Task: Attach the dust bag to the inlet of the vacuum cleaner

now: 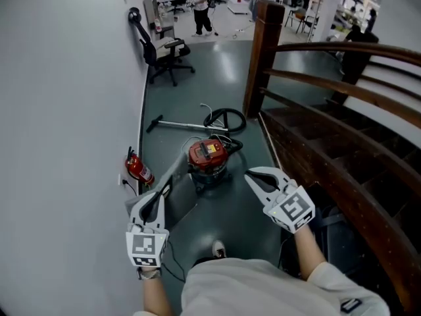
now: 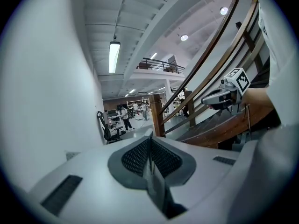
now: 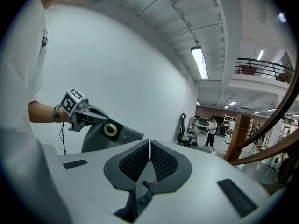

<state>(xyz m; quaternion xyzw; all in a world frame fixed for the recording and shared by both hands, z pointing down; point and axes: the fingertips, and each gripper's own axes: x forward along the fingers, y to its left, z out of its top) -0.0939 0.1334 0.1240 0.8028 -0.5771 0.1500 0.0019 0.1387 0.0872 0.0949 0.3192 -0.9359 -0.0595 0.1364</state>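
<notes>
Left hand-held gripper (image 1: 164,188) is clamped on the grey dust bag (image 3: 100,136); right hand-held gripper (image 1: 253,175) is closed, empty. Bare floor (image 1: 220,209) runs between wall (image 1: 66,110) and staircase (image 1: 329,157) towards the vacuum cleaner (image 1: 209,157).

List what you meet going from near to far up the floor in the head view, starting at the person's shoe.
shoe → red vacuum cleaner → coiled black hose → black office chair → standing person

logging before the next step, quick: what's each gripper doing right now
left gripper: closed on the dust bag
right gripper: closed, holding nothing
</notes>
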